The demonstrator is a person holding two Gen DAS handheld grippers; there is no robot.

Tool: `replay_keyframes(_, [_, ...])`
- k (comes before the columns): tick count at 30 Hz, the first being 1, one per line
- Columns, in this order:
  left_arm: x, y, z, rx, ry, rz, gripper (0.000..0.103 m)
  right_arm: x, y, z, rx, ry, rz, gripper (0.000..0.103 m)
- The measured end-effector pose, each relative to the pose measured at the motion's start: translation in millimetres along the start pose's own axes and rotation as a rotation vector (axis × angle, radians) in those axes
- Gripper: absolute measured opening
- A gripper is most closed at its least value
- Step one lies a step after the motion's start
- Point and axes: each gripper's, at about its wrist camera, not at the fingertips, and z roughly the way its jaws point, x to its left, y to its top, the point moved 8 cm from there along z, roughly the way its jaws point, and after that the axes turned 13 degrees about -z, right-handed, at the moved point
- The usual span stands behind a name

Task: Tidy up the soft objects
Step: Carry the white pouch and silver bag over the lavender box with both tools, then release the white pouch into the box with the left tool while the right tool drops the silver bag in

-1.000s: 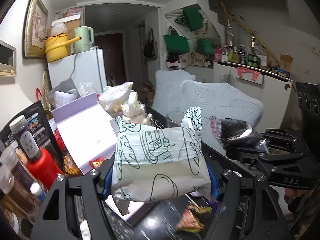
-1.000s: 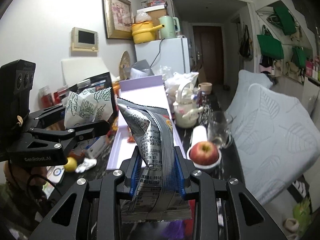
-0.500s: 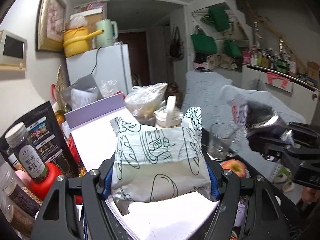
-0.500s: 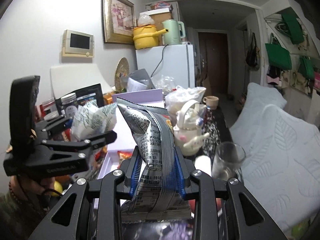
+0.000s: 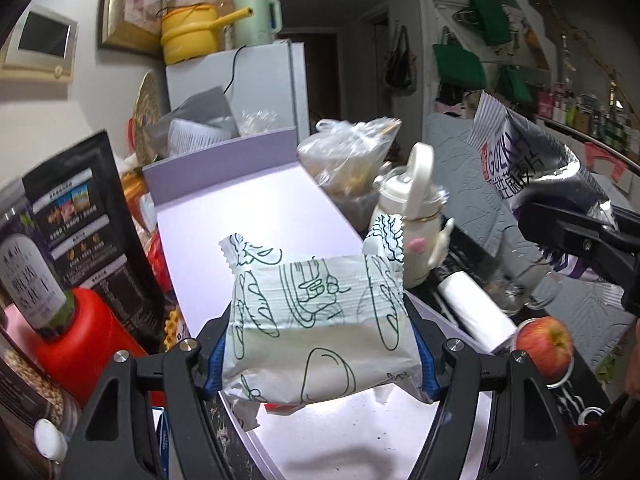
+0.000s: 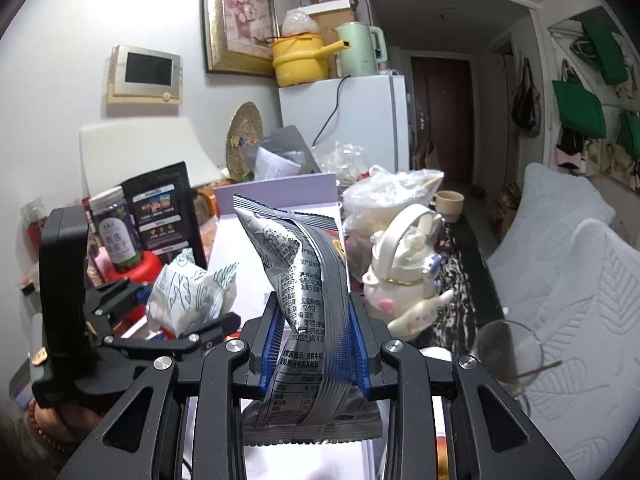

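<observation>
A white pastry packet (image 5: 316, 320) is clamped in the half-open left claw (image 5: 318, 354); a silver snack bag (image 6: 308, 308) is pinched in the narrowly closed right claw (image 6: 314, 354), above a lilac box (image 5: 256, 216).

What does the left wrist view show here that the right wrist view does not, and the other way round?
Only the left wrist view: the red apple and a white roll beside it.

Only the right wrist view: a beige cup behind the clear plastic bag and a hand gripping the left claw's handle.

Both: the left claw clamped on the white bread-print packet, the right claw shut on the silver snack bag, the lilac box, the white teapot and the yellow pot.
</observation>
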Motion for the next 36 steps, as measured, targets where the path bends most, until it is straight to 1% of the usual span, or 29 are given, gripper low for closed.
replay_keyframes(4, [7.6, -9.8, 22.6, 0.033, 0.035, 0.016, 0.071, -2.0, -9.4, 18.7, 0.019, 0.007, 0.020, 0.030])
replay_keyframes(6, [13.5, -14.4, 33.5, 0.047, 0.067, 0.023, 0.071, -3.2, -15.4, 28.7, 0.037, 0.015, 0.033, 0.030])
replay_keyframes(9, [21.5, -19.8, 44.9, 0.064, 0.110, 0.021, 0.071, -2.7, -19.2, 38.1, 0.045, 0.012, 0.026, 0.030])
replay_keyframes(13, [32.2, -27.7, 58.5, 0.090, 0.150, 0.015, 0.071, -1.0, -27.8, 51.4, 0.076, 0.008, 0.015, 0.030])
replay_keyframes(18, [42.3, -34.9, 72.3, 0.112, 0.180, 0.018, 0.071, 1.2, -37.2, 67.8, 0.095, 0.023, 0.027, 0.030])
replay_keyframes(22, [48.8, -41.1, 80.6, 0.135, 0.203, 0.015, 0.071, 2.2, -45.0, 78.6, 0.120, 0.013, 0.029, 0.031])
replay_keyframes(24, [52.1, -43.7, 84.8, 0.148, 0.213, 0.017, 0.071, 1.3, -48.1, 83.8, 0.128, 0.033, 0.051, 0.031])
replay_keyframes(27, [59.1, -46.2, 89.2, 0.161, 0.238, 0.011, 0.071, 1.6, -53.1, 90.8, 0.148, 0.004, 0.026, 0.030])
replay_keyframes(29, [63.1, -48.6, 94.2, 0.185, 0.253, 0.005, 0.075, 2.3, -55.0, 95.2, 0.157, 0.021, 0.042, 0.031])
replay_keyframes(30, [62.9, -47.9, 94.1, 0.179, 0.258, 0.014, 0.076, 2.5, -55.4, 97.3, 0.160, 0.035, 0.054, 0.031])
replay_keyframes(32, [61.8, -48.2, 95.6, 0.190, 0.265, 0.028, 0.081, 2.9, -55.5, 100.3, 0.168, 0.030, 0.053, 0.031])
replay_keyframes(33, [61.4, -48.9, 96.9, 0.192, 0.269, 0.034, 0.082, 2.7, -55.1, 102.1, 0.173, 0.026, 0.050, 0.031])
replay_keyframes(35, [62.3, -49.6, 97.9, 0.198, 0.276, 0.035, 0.090, 2.7, -54.6, 106.8, 0.185, 0.019, 0.043, 0.031])
replay_keyframes(36, [62.3, -49.1, 99.2, 0.203, 0.271, 0.030, 0.091, 2.3, -54.6, 110.7, 0.192, 0.017, 0.043, 0.031])
